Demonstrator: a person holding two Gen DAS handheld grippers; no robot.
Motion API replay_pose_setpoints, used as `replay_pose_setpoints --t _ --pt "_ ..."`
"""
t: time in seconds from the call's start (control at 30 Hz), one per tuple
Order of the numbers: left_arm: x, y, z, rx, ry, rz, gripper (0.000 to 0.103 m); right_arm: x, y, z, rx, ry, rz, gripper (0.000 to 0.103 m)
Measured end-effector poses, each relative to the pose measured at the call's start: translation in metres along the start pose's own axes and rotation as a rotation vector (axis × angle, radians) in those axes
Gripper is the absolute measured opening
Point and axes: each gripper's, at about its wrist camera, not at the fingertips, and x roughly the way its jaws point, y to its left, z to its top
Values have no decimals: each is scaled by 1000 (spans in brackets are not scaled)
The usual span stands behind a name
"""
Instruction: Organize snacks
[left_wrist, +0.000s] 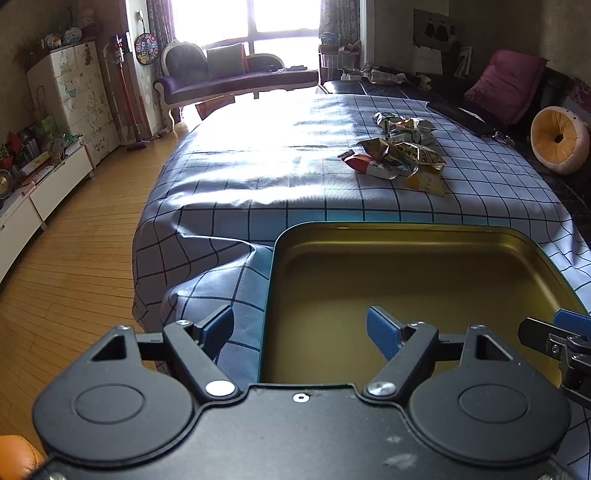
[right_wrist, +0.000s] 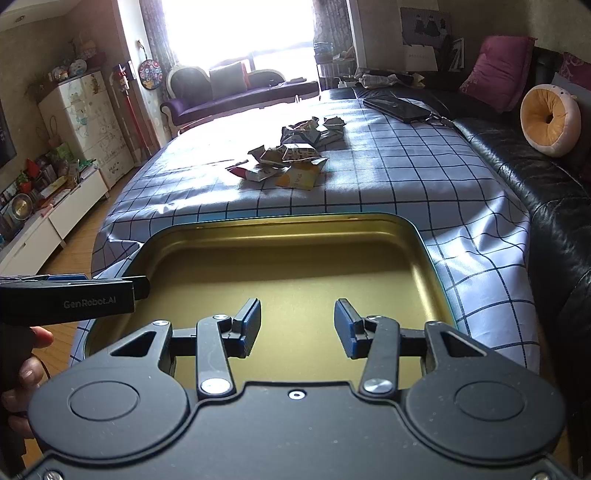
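Both grippers hang low over the near edge of the table. The left gripper (left_wrist: 301, 326) has its jaws wide apart, holding nothing. The right gripper (right_wrist: 297, 326) is partly open and also holds nothing. The gold tin (right_wrist: 295, 221) under them is shiny inside. The snack packets (right_wrist: 286, 162) lie in a crinkled pile near the middle of the checked tablecloth (right_wrist: 388, 192).

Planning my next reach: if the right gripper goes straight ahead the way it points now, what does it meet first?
Probably the far wall of the gold tin, since the open right gripper sits low over its empty floor. If it clears the rim, the snack packets on the checked cloth come next; depth is unclear.
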Motion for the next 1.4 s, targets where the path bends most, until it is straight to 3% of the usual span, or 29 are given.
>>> replay_pose_setpoints --t 0.9,1.03,1.4 --pt "7 -2 -2 -2 53 -13 78 2 5 -2 -30 14 -4 53" --pt "9 -4 -3 3 64 -9 72 3 4 -1 -27 17 -14 53" --pt "6 -12 -9 76 25 29 70 4 4 -2 -32 32 -45 53"
